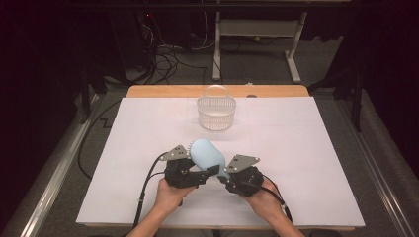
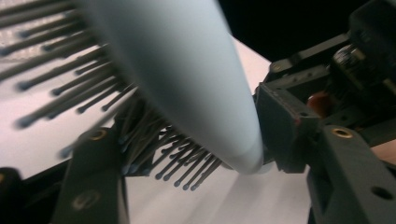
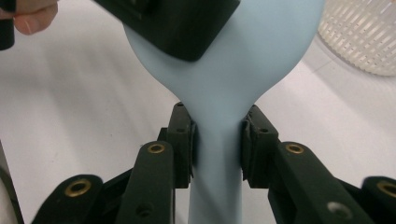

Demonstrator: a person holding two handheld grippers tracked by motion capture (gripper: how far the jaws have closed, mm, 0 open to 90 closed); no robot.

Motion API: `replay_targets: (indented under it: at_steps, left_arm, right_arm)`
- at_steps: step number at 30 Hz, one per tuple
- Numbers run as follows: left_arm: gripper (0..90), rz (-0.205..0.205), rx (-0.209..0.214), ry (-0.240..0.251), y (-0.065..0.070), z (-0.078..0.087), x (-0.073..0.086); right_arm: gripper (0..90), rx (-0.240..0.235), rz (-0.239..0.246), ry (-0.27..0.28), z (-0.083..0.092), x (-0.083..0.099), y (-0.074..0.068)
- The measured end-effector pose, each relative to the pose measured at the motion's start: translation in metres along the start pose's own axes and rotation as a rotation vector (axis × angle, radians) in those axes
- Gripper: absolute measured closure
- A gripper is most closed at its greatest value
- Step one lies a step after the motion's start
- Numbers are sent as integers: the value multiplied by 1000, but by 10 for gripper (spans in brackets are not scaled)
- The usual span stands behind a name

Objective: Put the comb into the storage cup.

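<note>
A pale blue hairbrush (image 1: 206, 154) is held just above the white table sheet, near the front middle. My right gripper (image 3: 217, 140) is shut on its narrow handle, with a pad pressed on each side. In the left gripper view the brush head (image 2: 187, 70) lies between the jaws of my left gripper (image 2: 189, 135). One pad presses into the dark bristles (image 2: 154, 154) and the other presses on the smooth back. From above, the left gripper (image 1: 207, 171) and right gripper (image 1: 225, 175) meet at the brush, angled toward each other.
A clear plastic basket (image 1: 216, 111) with a hoop handle stands at the back middle of the white sheet (image 1: 306, 148), a short way beyond the brush. It appears in the right gripper view as the basket (image 3: 364, 32) at upper right. The wooden table edge (image 1: 148, 91) runs behind it.
</note>
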State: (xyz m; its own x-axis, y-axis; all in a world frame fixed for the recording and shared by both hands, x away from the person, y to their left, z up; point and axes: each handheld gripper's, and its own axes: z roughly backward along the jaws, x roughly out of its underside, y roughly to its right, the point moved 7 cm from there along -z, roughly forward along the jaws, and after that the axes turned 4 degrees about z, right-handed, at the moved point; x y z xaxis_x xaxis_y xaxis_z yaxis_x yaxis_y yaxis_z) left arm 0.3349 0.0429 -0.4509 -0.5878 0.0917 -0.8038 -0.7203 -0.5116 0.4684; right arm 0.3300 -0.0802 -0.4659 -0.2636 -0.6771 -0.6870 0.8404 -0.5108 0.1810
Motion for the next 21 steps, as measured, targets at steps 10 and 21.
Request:
replay_targets:
  at_steps: [10,21]
  left_arm:
    - [486,-16,6,0,6,4,-4]
    - [505,-18,-4,2,11,7,-9]
  right_arm:
    - [699,-6,3,8,0,-1,-1]
    - [694,-32,-21,43,2,-3,-1]
